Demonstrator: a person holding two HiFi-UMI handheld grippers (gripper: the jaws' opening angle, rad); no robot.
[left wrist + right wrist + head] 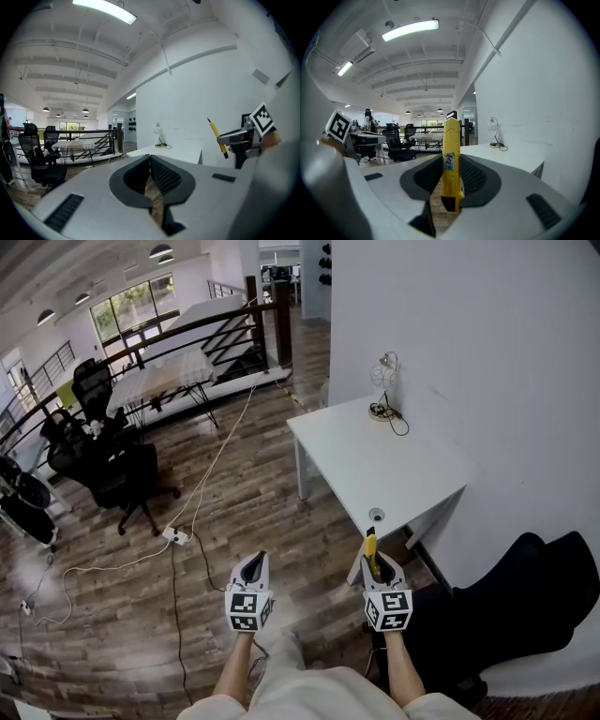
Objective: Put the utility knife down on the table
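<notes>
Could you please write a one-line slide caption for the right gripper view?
Right claw grips a yellow utility knife, the white table ahead beside the wall.

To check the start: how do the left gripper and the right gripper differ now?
The right gripper is shut on the yellow utility knife; the left gripper is shut and empty. The right gripper is near the corner of the white table; the left gripper is over wooden floor. Both carry marker cubes.

Left claw [253, 562] jaws together, empty; right claw [378, 567] clamps utility knife [371, 547]; forearms extended.
</notes>
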